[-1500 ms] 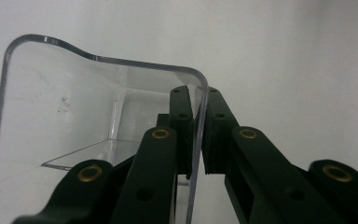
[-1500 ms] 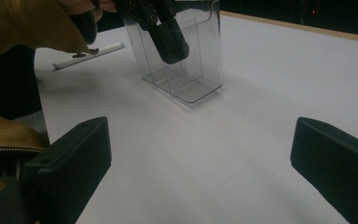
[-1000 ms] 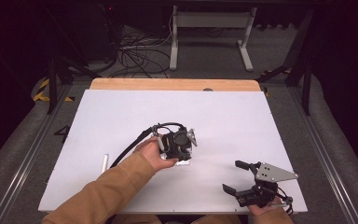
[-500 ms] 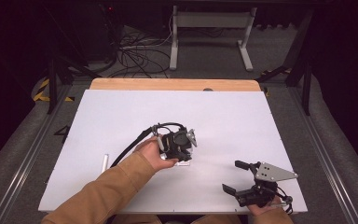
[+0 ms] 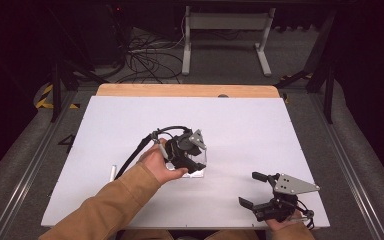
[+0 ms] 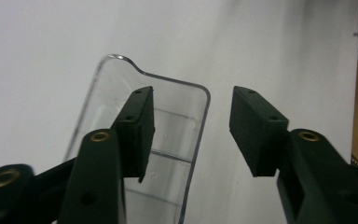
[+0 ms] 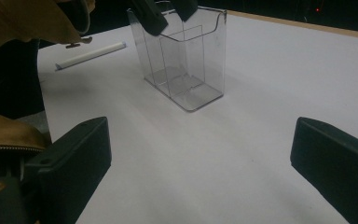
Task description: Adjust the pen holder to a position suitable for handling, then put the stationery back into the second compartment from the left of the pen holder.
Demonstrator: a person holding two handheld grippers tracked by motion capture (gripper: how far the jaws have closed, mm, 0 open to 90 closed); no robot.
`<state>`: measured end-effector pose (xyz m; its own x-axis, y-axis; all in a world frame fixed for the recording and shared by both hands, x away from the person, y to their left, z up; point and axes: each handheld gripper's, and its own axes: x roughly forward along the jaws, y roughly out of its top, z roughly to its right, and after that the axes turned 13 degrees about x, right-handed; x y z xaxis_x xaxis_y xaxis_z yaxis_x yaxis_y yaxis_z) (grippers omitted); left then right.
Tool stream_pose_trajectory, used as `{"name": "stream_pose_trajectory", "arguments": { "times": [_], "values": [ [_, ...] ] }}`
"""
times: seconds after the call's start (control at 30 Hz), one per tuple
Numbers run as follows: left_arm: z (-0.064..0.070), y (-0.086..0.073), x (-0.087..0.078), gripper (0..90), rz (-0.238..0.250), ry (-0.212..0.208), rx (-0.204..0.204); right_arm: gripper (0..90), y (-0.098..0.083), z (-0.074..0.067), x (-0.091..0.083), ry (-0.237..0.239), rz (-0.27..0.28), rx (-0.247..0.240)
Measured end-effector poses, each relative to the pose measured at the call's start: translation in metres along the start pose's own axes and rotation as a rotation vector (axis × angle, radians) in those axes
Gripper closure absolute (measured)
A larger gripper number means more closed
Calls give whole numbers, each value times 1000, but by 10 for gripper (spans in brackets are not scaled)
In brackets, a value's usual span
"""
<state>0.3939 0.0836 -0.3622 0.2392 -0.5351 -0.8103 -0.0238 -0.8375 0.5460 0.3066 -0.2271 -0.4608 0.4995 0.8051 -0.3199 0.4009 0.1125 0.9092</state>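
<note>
A clear plastic holder (image 5: 198,171) with inner dividers stands upright on the white table (image 5: 240,130). My left gripper (image 5: 189,161) hangs just over it, pointing down. In the left gripper view the jaws (image 6: 193,100) have just been opening. One rim of the holder (image 6: 177,126) lies under the gap between them, and neither pad touches it. From the right gripper view the holder (image 7: 186,60) stands alone, with the left gripper (image 7: 168,9) above its rim. My right gripper (image 5: 249,189) rests near the table's front right corner, open and holding nothing (image 7: 200,154).
A thin white stick (image 5: 112,172) lies on the table left of the holder, also seen past it in the right gripper view (image 7: 91,55). A wooden strip (image 5: 185,90) edges the far side. A desk frame (image 5: 225,30) and cables stand on the floor beyond.
The left gripper has risen a little above the clear holder, which stays on the table. The right gripper has not moved.
</note>
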Motion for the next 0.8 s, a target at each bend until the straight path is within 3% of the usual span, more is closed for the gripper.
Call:
{"name": "stream_pose_trajectory", "arguments": {
  "times": [0.13, 0.37, 0.57, 0.7, 0.8],
  "values": [
    [-2, -3, -14, 443, 58, 22, -16, 53, 0, -1, 1, -1, -3, -2],
    [0, -4, -22, 405, 94, 38, -21, 53, 0, -1, 1, -2, -2, -2],
    [0, -10, -33, 284, 131, 58, -52, 51, 2, -1, 3, 0, 1, -10],
    [-1, -16, -42, 272, 165, 70, -69, 49, 1, 1, 3, 0, 1, -3],
    [0, -20, -48, 240, 182, 117, -63, 49, 1, 0, 2, -4, 9, -10]
  ]
}}
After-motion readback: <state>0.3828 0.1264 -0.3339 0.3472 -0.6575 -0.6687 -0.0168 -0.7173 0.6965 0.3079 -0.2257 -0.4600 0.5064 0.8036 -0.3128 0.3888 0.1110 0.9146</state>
